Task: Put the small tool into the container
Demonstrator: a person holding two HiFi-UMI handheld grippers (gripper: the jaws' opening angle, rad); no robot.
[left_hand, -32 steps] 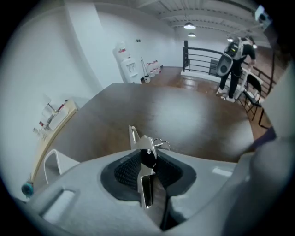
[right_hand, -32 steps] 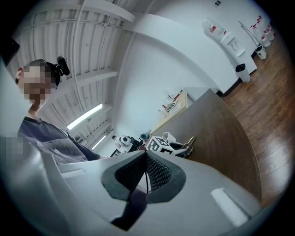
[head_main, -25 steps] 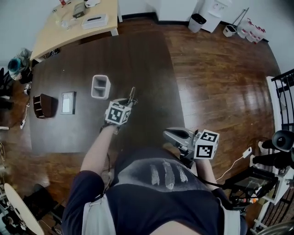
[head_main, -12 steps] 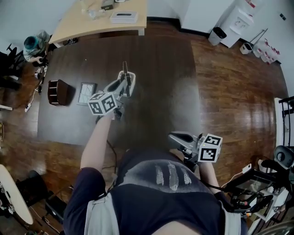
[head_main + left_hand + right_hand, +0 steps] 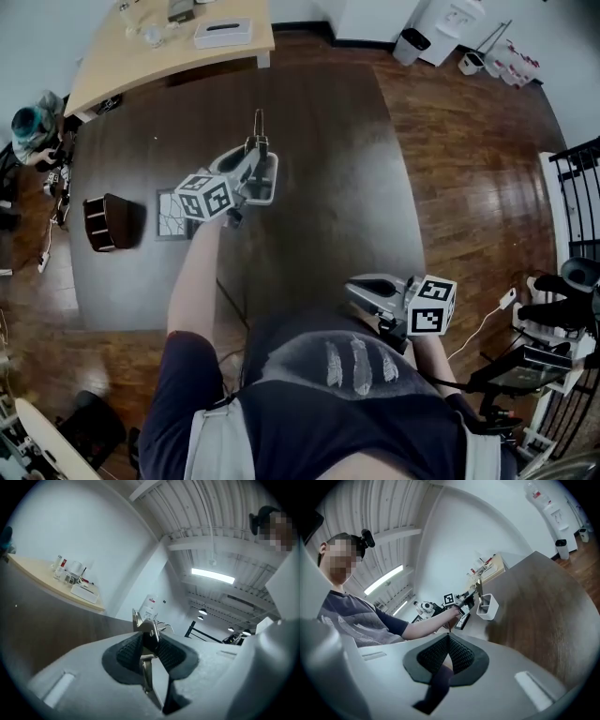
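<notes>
Metal, thin and stiff, the small tool (image 5: 146,632) looks light and slick to us, so we judge a firm pinch at its middle safest. The jaws of the left gripper (image 5: 149,648) clamp it just over the container (image 5: 273,184) on the surface (image 5: 328,141). The jaws of the right gripper (image 5: 447,641) meet, empty. The left gripper view shows the pinch, not the container; the head view shows both.

Small tool (image 5: 148,626): bare metal, shiny. Pads (image 5: 127,651) of left gripper (image 5: 146,638): black, ribbed, rubber-like; shell is seen as matt grey plastic, finely grainy. Container (image 5: 487,607): smooth white plastic, matt. Table (image 5: 328,169): dark wood grain, dull sheen. Floor (image 5: 469,159): wood planks, glossy, reflections noted.
</notes>
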